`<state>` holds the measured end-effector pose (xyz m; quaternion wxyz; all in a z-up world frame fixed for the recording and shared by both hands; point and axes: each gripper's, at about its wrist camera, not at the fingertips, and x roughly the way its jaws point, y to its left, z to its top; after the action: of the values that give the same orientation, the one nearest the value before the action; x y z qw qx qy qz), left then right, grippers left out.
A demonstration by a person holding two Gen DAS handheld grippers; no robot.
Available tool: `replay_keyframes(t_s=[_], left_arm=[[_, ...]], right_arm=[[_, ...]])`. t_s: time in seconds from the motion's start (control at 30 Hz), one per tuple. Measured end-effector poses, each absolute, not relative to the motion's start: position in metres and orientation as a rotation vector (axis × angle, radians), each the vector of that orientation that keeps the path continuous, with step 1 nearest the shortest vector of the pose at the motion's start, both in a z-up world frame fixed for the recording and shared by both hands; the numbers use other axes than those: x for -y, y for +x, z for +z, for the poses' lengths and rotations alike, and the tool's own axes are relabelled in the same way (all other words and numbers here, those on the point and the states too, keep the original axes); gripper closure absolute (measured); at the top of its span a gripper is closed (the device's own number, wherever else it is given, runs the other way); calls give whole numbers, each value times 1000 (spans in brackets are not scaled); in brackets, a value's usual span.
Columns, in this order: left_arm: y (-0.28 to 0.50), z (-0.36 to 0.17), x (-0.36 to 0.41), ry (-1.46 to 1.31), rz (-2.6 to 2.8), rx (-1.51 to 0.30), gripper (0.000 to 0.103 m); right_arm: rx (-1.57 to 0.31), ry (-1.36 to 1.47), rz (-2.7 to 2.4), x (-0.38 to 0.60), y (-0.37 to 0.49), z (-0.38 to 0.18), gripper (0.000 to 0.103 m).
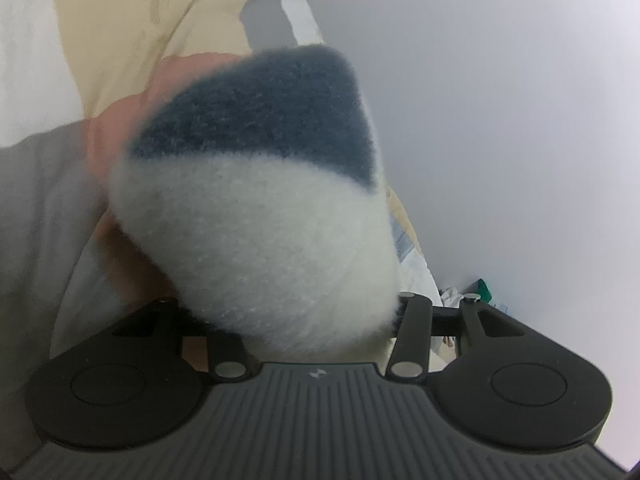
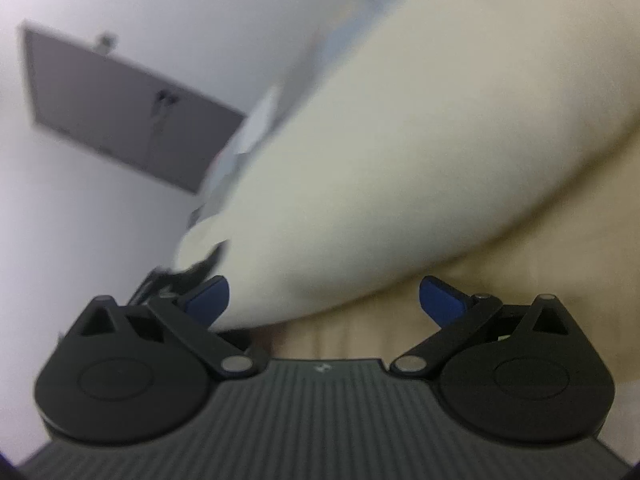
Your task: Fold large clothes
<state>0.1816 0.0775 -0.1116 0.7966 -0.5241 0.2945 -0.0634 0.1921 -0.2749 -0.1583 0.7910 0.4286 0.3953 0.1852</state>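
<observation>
A fluffy garment [image 1: 256, 216], white below and dark blue above, is bunched up right in front of my left gripper [image 1: 316, 320]. The bundle fills the gap between the jaws and hides both fingertips; it stands up off the surface, so the grip looks closed on it. A pinkish patch [image 1: 116, 128] shows behind its left edge. My right gripper [image 2: 324, 300] is wide open, both blue pads [image 2: 440, 300] bare. A cream-white cloth [image 2: 380, 160] lies just ahead of it, its lower edge beside the left pad, not pinched.
Pale yellow bedding [image 1: 140, 20] lies at the left, tan bedding [image 2: 520, 264] under the right gripper. A grey panel [image 2: 120, 108] hangs on the white wall. Small clutter with something green [image 1: 484, 286] sits far right. Both views are blurred.
</observation>
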Motion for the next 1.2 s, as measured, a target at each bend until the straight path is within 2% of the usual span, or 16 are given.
replay_keyframes(t_s=[0.2,0.37,0.53,0.6,0.7,0.77,0.87,1.2], left_arm=[[177,-108,-83,-1133,-136,-635,51],[173,-107,-87,-1154,-139,-638,50],[177,-108,-90,-1157,-144,-640,50],[176,-107,-91,-1155,-147,-637,50],[175,-104,-88,-1143,-155,-632,50],[174,-100,-88,-1139,-163,-624,50],[171,-94,-90,-1137,-169,-606,51],[141,-54,-96,-1170,-258,-502,52]], right_arm=[[-737,1044,280,310,211,-174,0],[-640,1317,198,354,213,-198,0],[-720,1155,199,337,231,-188,0],[-715,1092,189,331,234,-184,12],[-681,1073,200,332,231,-177,47],[-653,1024,215,329,227,-163,57],[-604,922,246,322,221,-138,61],[-480,806,347,330,185,-77,61]])
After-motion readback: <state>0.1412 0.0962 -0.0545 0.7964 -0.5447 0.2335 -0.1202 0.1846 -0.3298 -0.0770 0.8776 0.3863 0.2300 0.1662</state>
